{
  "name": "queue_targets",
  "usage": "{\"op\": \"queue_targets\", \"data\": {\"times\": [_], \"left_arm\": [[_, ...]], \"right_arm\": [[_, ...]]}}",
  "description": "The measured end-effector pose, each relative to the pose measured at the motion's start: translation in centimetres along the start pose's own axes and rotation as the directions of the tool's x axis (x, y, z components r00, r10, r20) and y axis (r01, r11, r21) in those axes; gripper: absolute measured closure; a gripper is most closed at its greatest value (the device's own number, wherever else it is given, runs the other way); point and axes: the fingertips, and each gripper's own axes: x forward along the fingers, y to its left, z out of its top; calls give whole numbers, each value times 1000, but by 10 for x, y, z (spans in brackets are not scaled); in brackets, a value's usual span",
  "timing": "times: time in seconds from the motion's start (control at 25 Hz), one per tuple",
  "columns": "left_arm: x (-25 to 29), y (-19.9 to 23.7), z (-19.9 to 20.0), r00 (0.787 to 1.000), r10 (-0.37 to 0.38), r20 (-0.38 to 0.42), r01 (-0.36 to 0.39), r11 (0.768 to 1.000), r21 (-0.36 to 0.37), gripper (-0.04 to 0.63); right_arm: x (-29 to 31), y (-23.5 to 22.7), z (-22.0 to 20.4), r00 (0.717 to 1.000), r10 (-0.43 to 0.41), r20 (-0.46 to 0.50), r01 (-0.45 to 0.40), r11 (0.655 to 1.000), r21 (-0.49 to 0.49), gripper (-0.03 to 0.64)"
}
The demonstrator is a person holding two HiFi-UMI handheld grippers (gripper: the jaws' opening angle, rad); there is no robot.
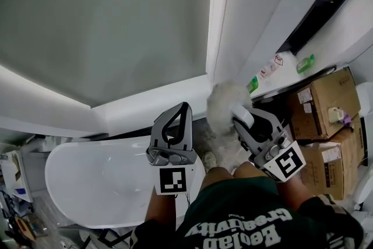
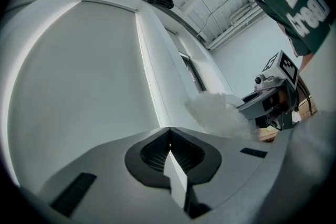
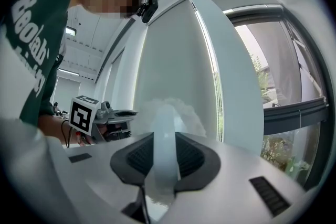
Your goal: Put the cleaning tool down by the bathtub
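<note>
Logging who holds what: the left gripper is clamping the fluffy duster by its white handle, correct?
Wrong gripper. It is the right gripper that clamps the fluffy duster by its white handle, as the right gripper view shows. The left gripper is shut with nothing between its jaws.

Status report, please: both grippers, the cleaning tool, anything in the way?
Left gripper shut, empty. Right gripper shut on cleaning tool, held in air. Bathtub below left. Cardboard boxes at right, away from tub.
</note>
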Motion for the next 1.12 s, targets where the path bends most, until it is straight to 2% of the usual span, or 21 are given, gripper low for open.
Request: {"op": "queue_targets", "data": {"times": [0.4, 0.64, 0.92, 1.12], "left_arm": [[-8, 11, 3, 999, 46, 2, -46, 999, -26, 590], [-13, 16, 4, 996, 90, -18, -91, 996, -11, 590], [-16, 28, 15, 980, 193, -43, -192, 981, 24, 590], [-10, 32, 16, 960, 268, -78, -268, 963, 15, 589]], "right_arm": [[7, 3, -1, 1000, 16, -19, -16, 1000, -8, 520], [12, -8, 0, 999, 31, -15, -31, 999, -4, 520], [34, -14, 8, 989, 144, 40, -143, 990, -5, 520], [50, -28, 18, 964, 251, 91, -251, 968, -12, 520]]}}
